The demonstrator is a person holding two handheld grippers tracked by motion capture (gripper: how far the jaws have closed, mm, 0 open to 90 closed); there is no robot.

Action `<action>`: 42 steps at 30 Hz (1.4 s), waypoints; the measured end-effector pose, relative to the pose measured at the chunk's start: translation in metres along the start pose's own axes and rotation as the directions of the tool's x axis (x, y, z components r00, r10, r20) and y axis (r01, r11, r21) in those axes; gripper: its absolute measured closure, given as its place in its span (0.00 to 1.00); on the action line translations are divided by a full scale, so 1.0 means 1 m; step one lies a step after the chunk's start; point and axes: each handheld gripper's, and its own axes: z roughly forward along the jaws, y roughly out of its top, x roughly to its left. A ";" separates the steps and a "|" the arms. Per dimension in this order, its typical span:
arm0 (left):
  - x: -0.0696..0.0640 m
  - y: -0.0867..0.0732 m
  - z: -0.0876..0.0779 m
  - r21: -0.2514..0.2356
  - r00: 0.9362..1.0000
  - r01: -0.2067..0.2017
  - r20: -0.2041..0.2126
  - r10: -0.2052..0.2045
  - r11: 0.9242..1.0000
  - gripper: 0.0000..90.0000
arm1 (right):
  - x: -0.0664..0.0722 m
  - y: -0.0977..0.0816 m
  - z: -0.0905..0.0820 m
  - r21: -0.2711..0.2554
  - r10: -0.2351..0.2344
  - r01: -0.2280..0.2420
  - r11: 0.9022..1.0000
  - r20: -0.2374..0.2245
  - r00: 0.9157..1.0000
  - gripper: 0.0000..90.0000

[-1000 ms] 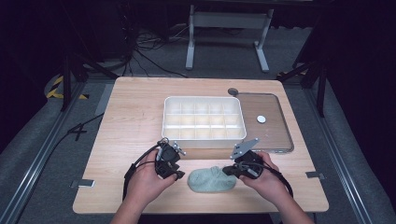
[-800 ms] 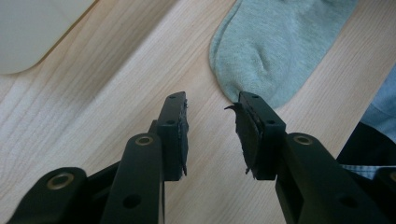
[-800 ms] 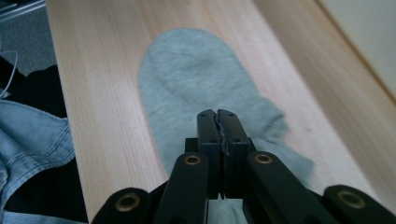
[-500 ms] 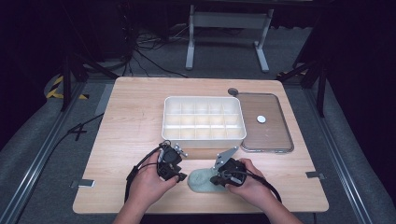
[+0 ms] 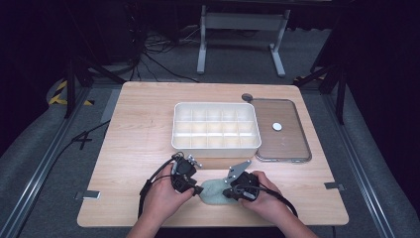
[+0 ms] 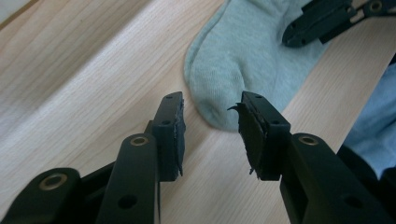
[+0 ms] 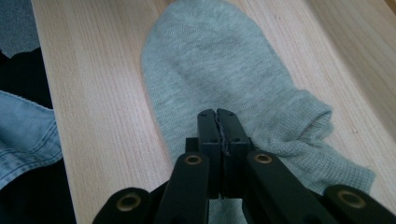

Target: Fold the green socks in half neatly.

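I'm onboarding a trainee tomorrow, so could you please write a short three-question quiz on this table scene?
1. True or false: the left tongs are open, with the toe of the sock just ahead of them.
2. What do the right tongs hover over? A) compartment box B) sock C) clear lid
3. What small thing lies on the clear lid beside the white compartment box?

Key: 1 true; 2 B; 3 a white disc.

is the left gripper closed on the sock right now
No, the left gripper is open, its jaws apart just short of the sock toe.
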 end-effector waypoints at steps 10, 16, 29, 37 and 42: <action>-0.007 0.003 0.019 0.018 0.998 0.023 -0.054 -0.022 1.000 0.64 | 0.001 0.000 0.000 0.002 -0.002 0.002 1.000 0.003 1.000 1.00; -0.015 0.006 0.024 0.030 0.998 0.001 -0.055 0.001 1.000 0.70 | 0.004 0.000 0.000 0.005 -0.007 0.007 1.000 0.015 1.000 0.99; -0.020 0.009 0.020 0.012 0.999 0.002 -0.037 -0.001 1.000 0.93 | 0.005 -0.001 -0.001 0.004 0.003 -0.003 1.000 0.017 1.000 0.99; -0.020 0.010 0.008 0.001 1.000 0.014 0.028 -0.014 1.000 0.93 | 0.002 -0.003 -0.007 -0.061 0.020 -0.018 0.998 0.039 0.999 0.99; -0.026 0.013 0.000 -0.028 0.998 -0.002 0.060 0.004 1.000 0.93 | 0.002 -0.002 0.001 -0.047 0.028 -0.027 0.999 0.009 1.000 0.99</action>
